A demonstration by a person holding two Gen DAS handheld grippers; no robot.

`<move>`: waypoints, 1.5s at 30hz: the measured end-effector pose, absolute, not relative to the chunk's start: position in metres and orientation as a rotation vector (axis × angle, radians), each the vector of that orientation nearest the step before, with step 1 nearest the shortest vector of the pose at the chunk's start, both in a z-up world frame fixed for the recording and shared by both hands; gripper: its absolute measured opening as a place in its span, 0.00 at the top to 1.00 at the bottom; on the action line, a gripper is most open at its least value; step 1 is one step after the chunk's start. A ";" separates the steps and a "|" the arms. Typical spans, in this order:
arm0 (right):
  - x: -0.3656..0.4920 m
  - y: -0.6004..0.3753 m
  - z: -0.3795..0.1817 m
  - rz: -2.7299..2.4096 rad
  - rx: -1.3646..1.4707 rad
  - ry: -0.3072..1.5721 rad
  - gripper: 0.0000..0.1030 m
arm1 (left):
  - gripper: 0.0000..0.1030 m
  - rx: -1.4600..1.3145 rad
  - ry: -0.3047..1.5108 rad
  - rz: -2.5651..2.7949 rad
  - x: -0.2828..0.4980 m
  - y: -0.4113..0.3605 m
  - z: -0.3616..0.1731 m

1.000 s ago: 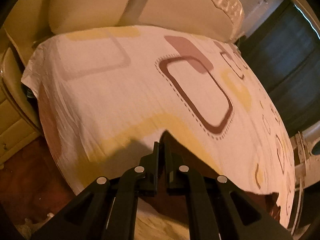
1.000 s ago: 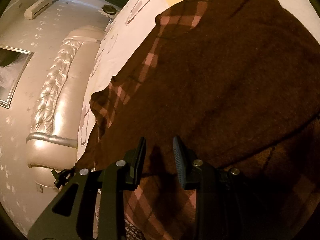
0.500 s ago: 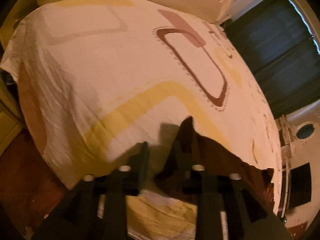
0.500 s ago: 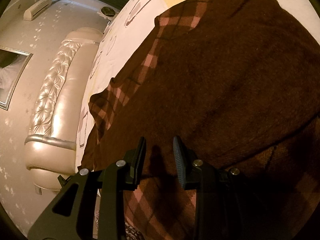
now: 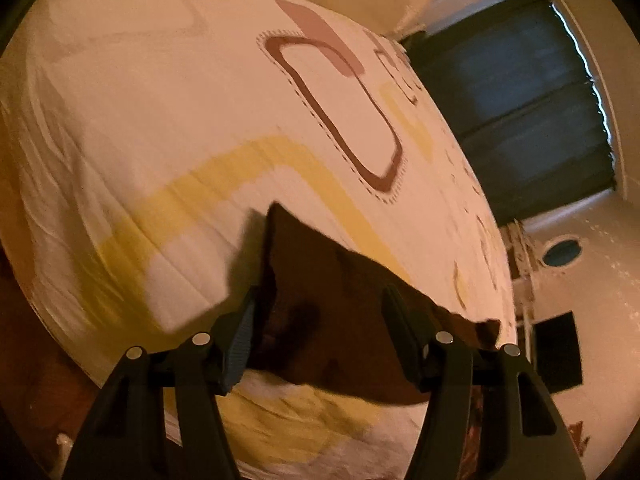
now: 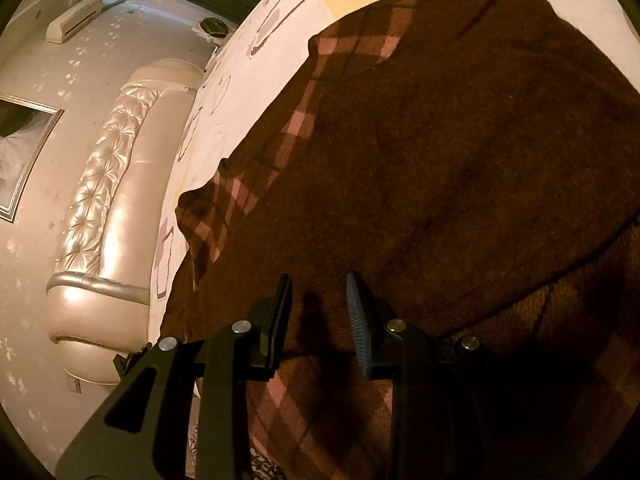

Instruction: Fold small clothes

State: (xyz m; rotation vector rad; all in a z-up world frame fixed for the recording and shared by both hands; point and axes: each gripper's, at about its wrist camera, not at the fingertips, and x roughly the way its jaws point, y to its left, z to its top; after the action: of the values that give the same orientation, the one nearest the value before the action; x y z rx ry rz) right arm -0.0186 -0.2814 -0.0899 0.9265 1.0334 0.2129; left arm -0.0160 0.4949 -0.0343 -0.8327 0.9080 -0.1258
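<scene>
Left wrist view, left to right: bed sheet (image 5: 168, 128), white with yellow bands and brown rounded rectangles, filling the left and centre of the frame. Left hand-held gripper (image 5: 324, 320) at bottom centre, jaws spread and just now opening wider. Dark brown garment (image 5: 320, 292) lying on the sheet between the spread fingers, one corner pointing up toward mid-frame; pads not pressing on it, though the left pad sits right at its edge. Dark curtain (image 5: 520, 112) at upper right, pale wall below it at the right edge.

Right wrist view, left to right: framed picture (image 6: 20, 152) at the left edge on a patterned wall. Air conditioner (image 6: 74, 24) at upper left. Tufted cream headboard (image 6: 108, 208) at centre left. Strip of sheet (image 6: 240, 92) running from upper centre down to the left. Garment (image 6: 460, 152) covering the centre and right of the frame, plain brown face folded over a pink-and-brown checked layer showing along its left edge and at the bottom. Right hand-held gripper (image 6: 320, 308) at bottom centre, jaws parted by a narrow gap above the fabric, nothing pinched between the pads.
</scene>
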 end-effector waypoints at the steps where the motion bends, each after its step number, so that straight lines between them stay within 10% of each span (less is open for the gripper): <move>1: -0.018 -0.282 -0.090 0.212 0.926 1.033 0.73 | 0.55 -0.821 0.923 -0.121 -0.016 0.492 -0.035; 4: -0.019 -0.282 -0.090 0.209 0.928 1.029 0.73 | 0.88 -0.809 0.963 -0.087 -0.015 0.490 -0.040; 7: -0.019 -0.281 -0.090 0.207 0.928 1.027 0.73 | 0.94 -0.838 0.963 -0.082 -0.020 0.495 -0.042; 25: -0.020 -0.282 -0.089 0.201 0.928 1.026 0.72 | 0.96 -1.067 0.780 0.008 -0.104 0.496 0.012; 28: -0.020 -0.279 -0.081 0.202 0.900 1.015 0.60 | 0.96 -1.036 0.736 -0.040 -0.108 0.483 0.054; 45: -0.051 -0.281 -0.025 0.291 0.794 0.981 0.52 | 0.96 -0.573 0.838 -0.630 -0.018 0.108 0.193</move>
State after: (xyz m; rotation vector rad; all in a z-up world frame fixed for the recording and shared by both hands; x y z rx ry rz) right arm -0.0505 -0.2812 -0.0249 0.7940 0.9812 0.2906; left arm -0.0176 0.1077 0.1928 -0.5730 0.8377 -0.6305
